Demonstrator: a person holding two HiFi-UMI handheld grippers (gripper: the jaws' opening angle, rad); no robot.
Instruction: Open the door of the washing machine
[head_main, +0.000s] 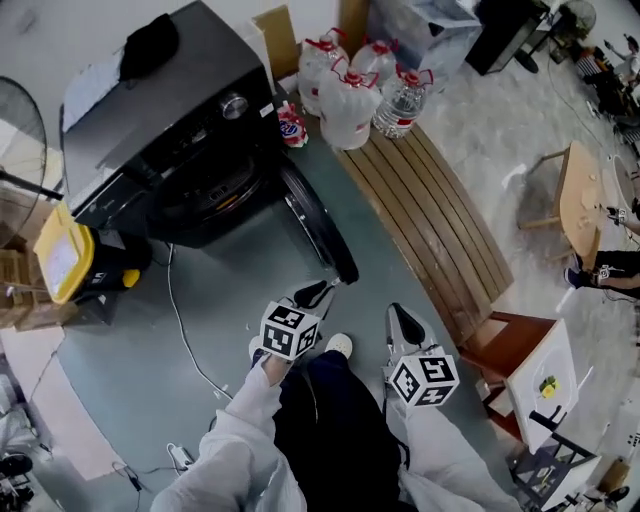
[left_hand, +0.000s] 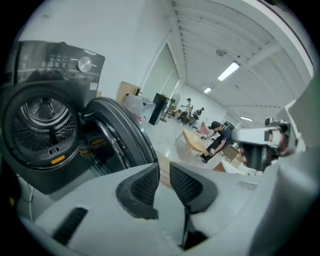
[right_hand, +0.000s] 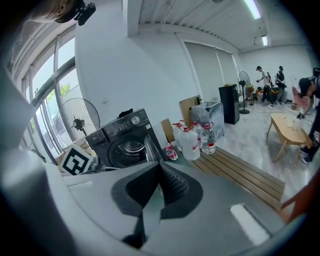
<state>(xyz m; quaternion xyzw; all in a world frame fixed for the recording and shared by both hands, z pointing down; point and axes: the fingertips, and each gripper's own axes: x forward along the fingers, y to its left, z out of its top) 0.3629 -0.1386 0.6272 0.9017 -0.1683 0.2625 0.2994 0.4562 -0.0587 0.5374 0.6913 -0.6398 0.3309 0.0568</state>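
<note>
The black front-loading washing machine (head_main: 170, 120) stands at the upper left of the head view. Its round door (head_main: 318, 225) is swung out wide, edge-on to me, and the drum opening (left_hand: 42, 120) is bare. In the left gripper view the door (left_hand: 125, 135) hangs just beyond the jaws. My left gripper (head_main: 320, 291) hovers a little below the door's free edge, apart from it; its pads (left_hand: 145, 185) stand a narrow gap apart with nothing between. My right gripper (head_main: 401, 318) is further right, its fingertips (right_hand: 172, 182) closed together and empty. The machine (right_hand: 125, 142) shows ahead of it.
Several water jugs (head_main: 345, 90) stand right of the machine, by a slatted wooden bench (head_main: 430, 220). A yellow device (head_main: 65, 255) and a white cable (head_main: 185, 330) lie on the floor at left. A fan (head_main: 15, 130) is at far left, a red stool (head_main: 510, 345) at right.
</note>
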